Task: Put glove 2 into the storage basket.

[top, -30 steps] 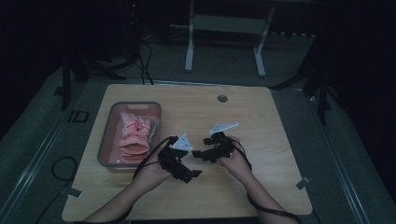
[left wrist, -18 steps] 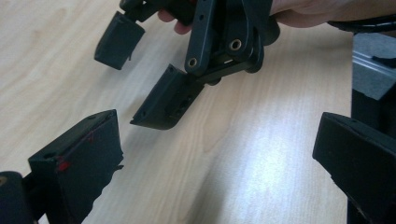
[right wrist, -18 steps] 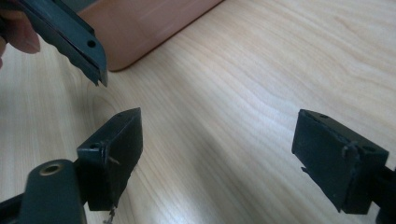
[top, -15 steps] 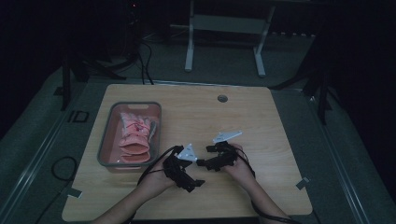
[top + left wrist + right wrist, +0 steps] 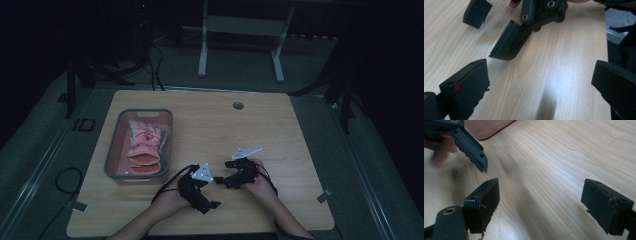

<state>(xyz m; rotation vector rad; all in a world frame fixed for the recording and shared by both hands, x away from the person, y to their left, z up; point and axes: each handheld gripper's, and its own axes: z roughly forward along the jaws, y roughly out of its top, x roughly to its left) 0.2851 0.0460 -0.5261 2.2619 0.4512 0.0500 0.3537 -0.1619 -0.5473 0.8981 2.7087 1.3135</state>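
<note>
Both hands rest low over the wooden table [image 5: 280, 130] near its front edge. My left gripper [image 5: 209, 192] is open; its two black jaws stand wide apart in the left gripper view [image 5: 539, 82] with bare wood between them. Just to its right, my right gripper [image 5: 225, 172] is also open and holds nothing, its jaws spread in the right gripper view [image 5: 541, 202]. The two face each other closely. The right gripper's jaws [image 5: 509, 42] show just ahead of the left one. One left jaw [image 5: 471, 147] and a fingertip [image 5: 441, 152] appear beside the right one.
A grey bin [image 5: 112, 150] holding pink cloth items [image 5: 142, 147] sits at the table's left, and its corner [image 5: 486, 127] shows in the right gripper view. A small round grommet [image 5: 238, 105] lies near the far edge. Cables trail from both grippers.
Both hands have drawn back toward the table's front edge, staying close together. Both grippers hold nothing throughout.
</note>
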